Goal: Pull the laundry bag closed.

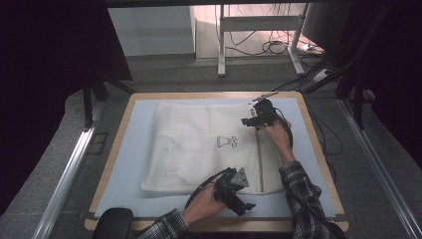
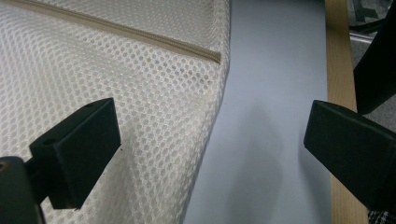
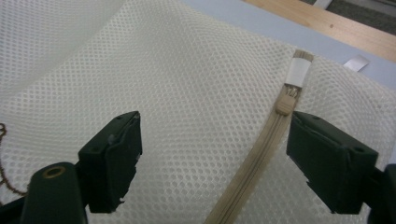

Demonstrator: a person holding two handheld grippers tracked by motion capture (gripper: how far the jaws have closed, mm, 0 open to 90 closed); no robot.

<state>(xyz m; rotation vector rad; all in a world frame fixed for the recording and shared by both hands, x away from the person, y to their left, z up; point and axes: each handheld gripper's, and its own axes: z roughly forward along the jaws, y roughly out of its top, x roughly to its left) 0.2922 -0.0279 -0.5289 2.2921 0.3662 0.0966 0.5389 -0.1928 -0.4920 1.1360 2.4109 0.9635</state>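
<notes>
The mesh bag [image 1: 199, 144] lay flat on the blue mat [image 1: 124, 164] that covered the counter [image 1: 318, 149], spread across the middle, with a small dark emblem [image 1: 227, 142] on its top face. Its beige zipper [image 1: 259, 159] ran along the right side, from the far edge toward the near one.

Over at the far right corner, the right tongs [image 1: 250, 121] hovered just above the bag, jaws standing apart. In the right gripper view the zipper [image 3: 261, 154] and its slider end [image 3: 285, 106] sat between those jaws, nearer one of them, and no pad pressed on the mesh [image 3: 196, 102].

Down at the near edge, the left tongs [image 1: 243, 206] were released as well, jaws wide. The left gripper view showed one jaw over the bag's corner [image 2: 154, 121], the other over bare mat [image 2: 275, 93] and the wooden rim [image 2: 338, 56], with the zipper's end [image 2: 212, 55] just ahead. Nothing was gripped there.
</notes>
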